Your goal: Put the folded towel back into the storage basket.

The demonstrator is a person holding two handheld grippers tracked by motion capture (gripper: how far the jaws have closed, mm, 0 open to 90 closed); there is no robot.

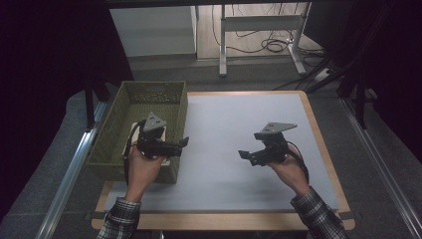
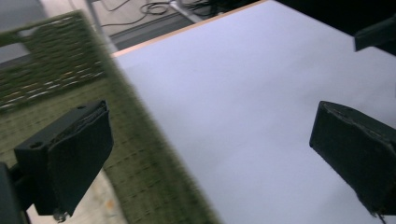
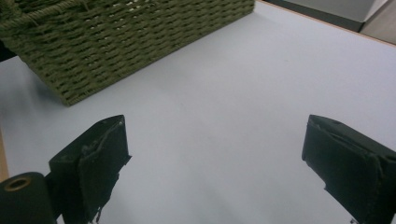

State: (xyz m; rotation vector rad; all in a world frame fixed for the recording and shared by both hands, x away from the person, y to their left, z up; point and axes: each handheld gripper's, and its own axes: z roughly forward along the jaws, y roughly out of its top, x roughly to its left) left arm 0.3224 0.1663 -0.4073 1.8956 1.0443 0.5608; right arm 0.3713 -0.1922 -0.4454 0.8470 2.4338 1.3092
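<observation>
A green woven basket (image 1: pixel 181 107) stands on the left part of a white mat (image 1: pixel 239 119). My left gripper (image 1: pixel 178 148) hovers over the basket's near right corner, pointing right, open with nothing between its jaws. In the left gripper view the open left gripper (image 2: pixel 215 140) straddles the basket wall (image 2: pixel 46 79) and the mat (image 2: pixel 243 84). Something pale (image 1: pixel 134 130) lies on the basket floor, mostly hidden by the hand. My right gripper (image 1: pixel 249 147) hangs over the mat's right half, pointing left, open and holding nothing. In its own view the right gripper (image 3: pixel 217 147) faces the basket (image 3: pixel 116 37).
The mat covers a wooden table (image 1: pixel 321 134). Metal rails (image 1: pixel 69 169) run along both sides of the table. Behind it stand a white desk frame (image 1: pixel 259 22) and loose cables (image 1: pixel 273 45) on the floor. The other gripper's jaw (image 2: pixel 376 35) shows far off.
</observation>
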